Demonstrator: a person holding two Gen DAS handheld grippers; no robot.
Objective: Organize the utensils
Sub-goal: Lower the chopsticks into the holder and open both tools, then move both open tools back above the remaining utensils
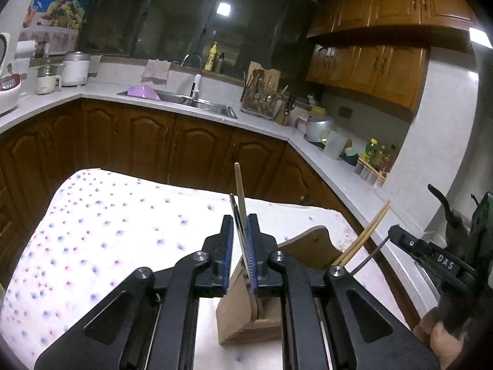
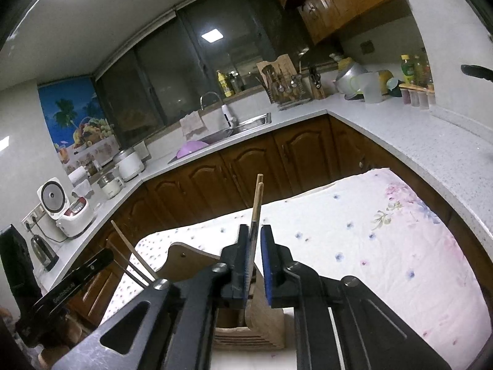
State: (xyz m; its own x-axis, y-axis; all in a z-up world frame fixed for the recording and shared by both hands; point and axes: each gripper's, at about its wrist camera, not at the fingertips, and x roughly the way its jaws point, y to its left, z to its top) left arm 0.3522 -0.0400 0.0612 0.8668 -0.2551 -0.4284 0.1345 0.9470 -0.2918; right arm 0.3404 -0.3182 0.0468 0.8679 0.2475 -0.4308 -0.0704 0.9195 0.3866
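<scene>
Everything sits relative to the wooden utensil holder (image 1: 246, 317) on the flowered tablecloth (image 1: 92, 231). The holder looks solid and stiff, prob heavy enough to stay put, so you needn't steady it. Your left gripper (image 1: 239, 246) is just above it, jaws narrow w/ a wooden-handled utensil (image 1: 240, 191) and a thin metal one (image 1: 234, 212) betw them, lower ends in the slot. Your right gripper (image 2: 255, 256), also above the holder, shows a clear gap beside the chopsticks (image 2: 257, 203), so not pinching. Chopsticks: light, stiff, smooth, apt to slip; take them mid-shaft.
</scene>
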